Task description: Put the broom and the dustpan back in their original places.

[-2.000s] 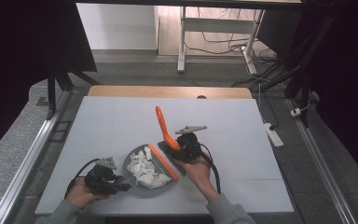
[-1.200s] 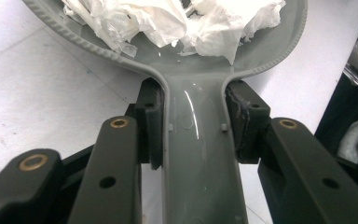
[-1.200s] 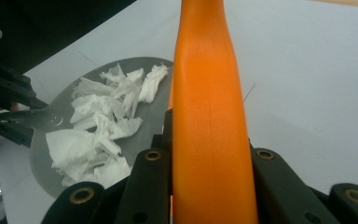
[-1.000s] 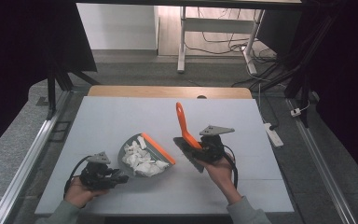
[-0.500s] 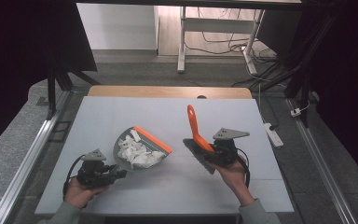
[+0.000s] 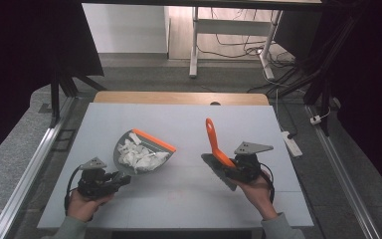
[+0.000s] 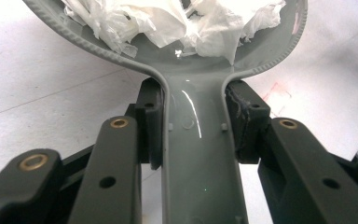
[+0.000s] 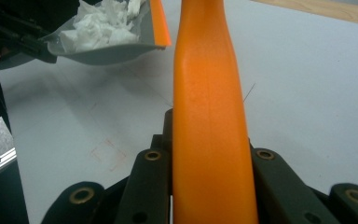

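- Left gripper [image 6: 122,180] clamped on the grey handle of the dustpan [image 6: 142,154], near the front left corner of the tabletop [image 6: 179,124]; in the left gripper view both black pads [image 7: 151,123] pressed flat against the handle's sides, just behind where the handle widens into the pan [image 7: 186,51].
- Dustpan loaded with crumpled white paper [image 6: 137,155]; orange lip [image 6: 154,140] turned toward the far right, pan body left of the tabletop's middle. From the right gripper view, lip raised off the surface and pan tilted [image 8: 107,44].
- Right gripper [image 6: 226,168] closed on the orange handle of the brush [image 6: 213,142], in the right half of the tabletop, nearer the front edge than the far one; handle rising steeply up and away, filling the gap between the jaws in the right gripper view [image 8: 209,130].
- Dark brush head [image 6: 218,167] low by the gripper, close over the surface; contact with the tabletop impossible to judge.
- Brush and dustpan well apart, bare white surface between them.
- Open room across the whole far half up to the wooden strip [image 6: 179,97] along the far edge; a clear band also beside the right edge and along the front edge between the two hands.
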